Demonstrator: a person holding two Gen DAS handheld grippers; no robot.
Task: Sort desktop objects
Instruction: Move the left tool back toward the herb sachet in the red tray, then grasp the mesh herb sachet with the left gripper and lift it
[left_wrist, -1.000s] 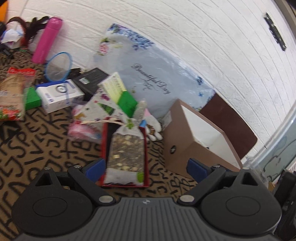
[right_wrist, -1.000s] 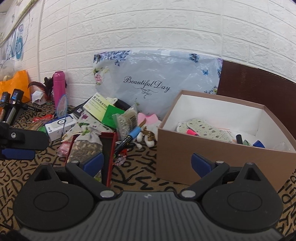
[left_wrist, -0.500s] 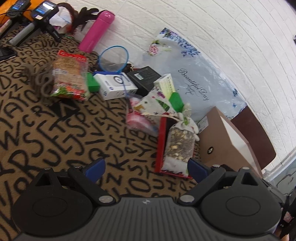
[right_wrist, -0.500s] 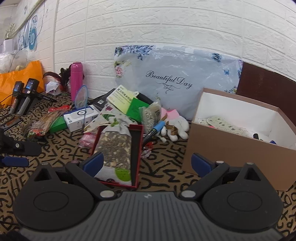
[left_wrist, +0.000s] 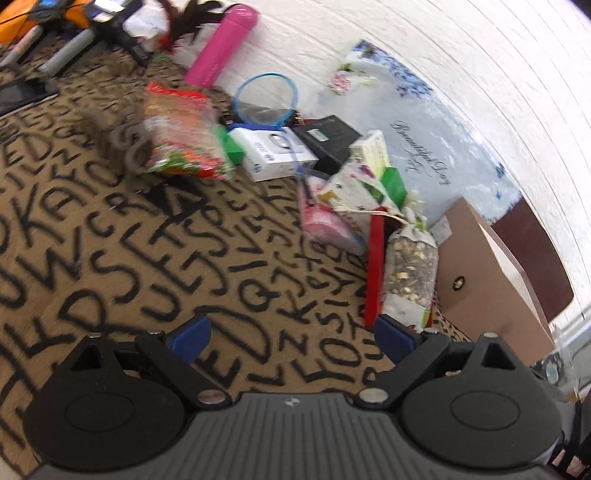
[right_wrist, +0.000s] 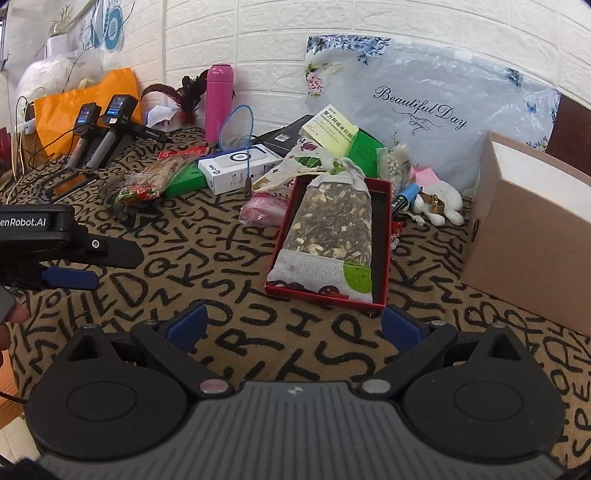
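Observation:
A sachet of dried herbs (right_wrist: 330, 236) lies in a red tray (right_wrist: 384, 258) on the lettered mat; both show in the left wrist view, sachet (left_wrist: 408, 269) and tray (left_wrist: 373, 273). A brown cardboard box (right_wrist: 524, 229) stands to the right (left_wrist: 491, 280). My right gripper (right_wrist: 291, 328) is open and empty, just in front of the tray. My left gripper (left_wrist: 291, 338) is open and empty above bare mat, left of the tray; it also shows at the left edge of the right wrist view (right_wrist: 70, 266).
A pile of clutter sits behind the tray: a white box (right_wrist: 240, 168), a snack packet (left_wrist: 181, 133), a pink bottle (right_wrist: 218, 99), a blue hoop (left_wrist: 266, 98), a green box (left_wrist: 394, 184). A floral plastic bag (right_wrist: 424, 107) leans on the wall. Handheld devices (right_wrist: 107, 129) lie far left.
My left gripper has swung left, away from the tray and over bare mat. My right gripper has shifted left and now faces the tray with the sachet. Both stay open.

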